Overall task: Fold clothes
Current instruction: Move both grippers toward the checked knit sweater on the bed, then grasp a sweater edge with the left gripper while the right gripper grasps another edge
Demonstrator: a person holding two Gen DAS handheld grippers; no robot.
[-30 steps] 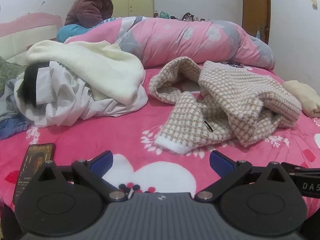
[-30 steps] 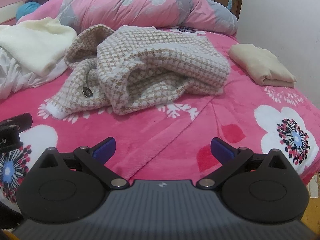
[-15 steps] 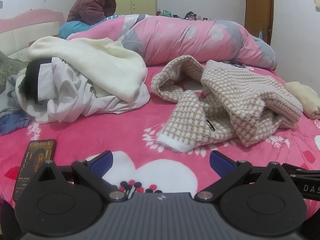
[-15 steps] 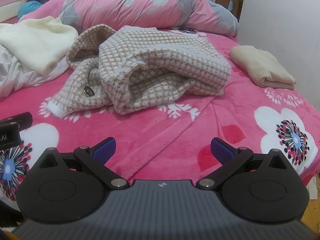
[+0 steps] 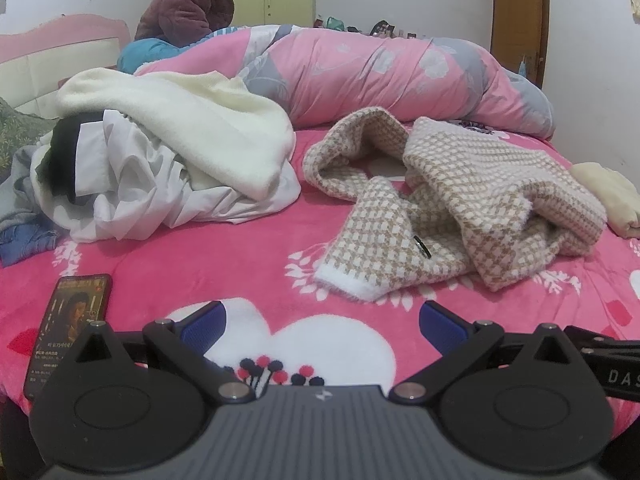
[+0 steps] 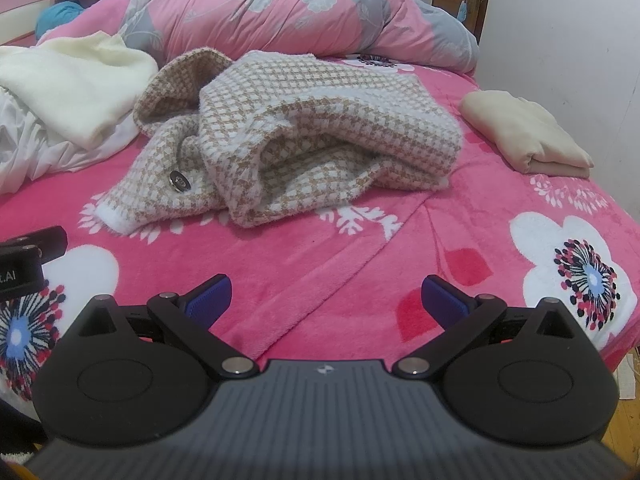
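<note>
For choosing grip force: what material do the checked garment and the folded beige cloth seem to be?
Checked garment: seemingly thick, fuzzy woven or knit wool-like fabric, matte; fibres fluff at its white hem. Folded beige cloth: smoother, thinner fabric, perhaps cotton, with crisp fold edges.

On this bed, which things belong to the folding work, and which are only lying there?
For folding: checked knit jacket, unfolded; pile of white and cream clothes; folded cream garment, already done; left gripper and right gripper, both open.

Lying about: phone; rolled pink quilt.
</note>
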